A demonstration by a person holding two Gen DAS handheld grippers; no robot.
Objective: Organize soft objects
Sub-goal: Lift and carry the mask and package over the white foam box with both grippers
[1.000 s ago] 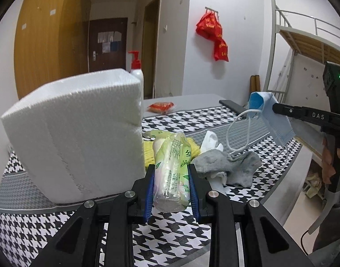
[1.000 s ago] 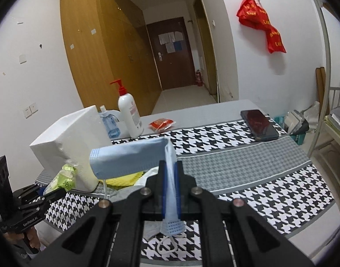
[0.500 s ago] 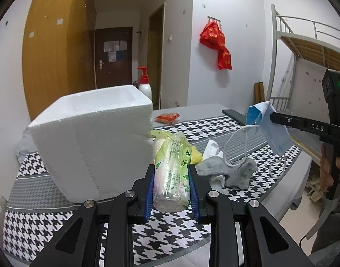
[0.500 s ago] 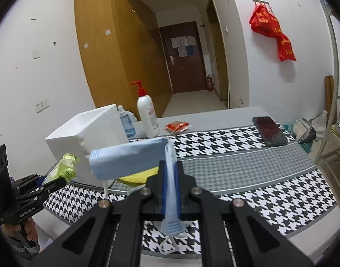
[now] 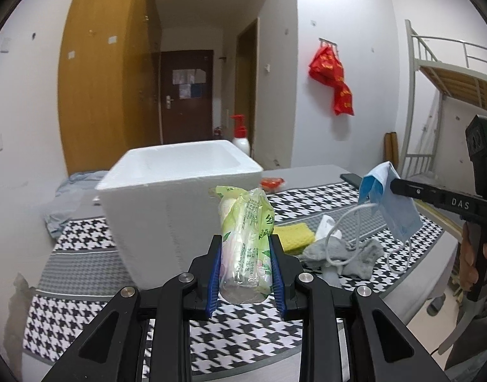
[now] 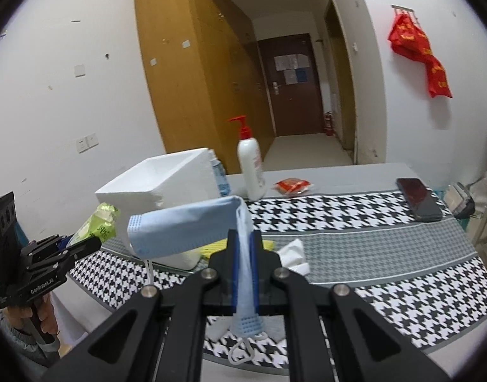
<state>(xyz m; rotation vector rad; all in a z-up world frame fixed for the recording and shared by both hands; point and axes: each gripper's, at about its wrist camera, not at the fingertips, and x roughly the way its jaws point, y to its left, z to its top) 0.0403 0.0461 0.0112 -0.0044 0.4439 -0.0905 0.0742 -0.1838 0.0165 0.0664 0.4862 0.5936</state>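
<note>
My left gripper (image 5: 245, 238) is shut on a green and clear tissue pack (image 5: 246, 242), held above the table in front of the open white foam box (image 5: 179, 203). My right gripper (image 6: 244, 235) is shut on a blue face mask (image 6: 186, 229), also held in the air; it shows at the right of the left wrist view (image 5: 391, 203). The foam box (image 6: 160, 194) stands at the table's left. A grey sock (image 5: 348, 254), a yellow sponge (image 5: 296, 234) and a white tissue (image 5: 326, 226) lie on the cloth beside the box.
A checked cloth (image 6: 370, 222) covers the table. A pump bottle (image 6: 250, 165), a small blue bottle (image 6: 219, 178), a red packet (image 6: 292, 186) and a phone (image 6: 418, 199) sit at the back. A bunk bed frame (image 5: 434, 95) stands at the right.
Both grippers have risen and drawn back with their loads. The open top of the foam box now shows in the left wrist view.
</note>
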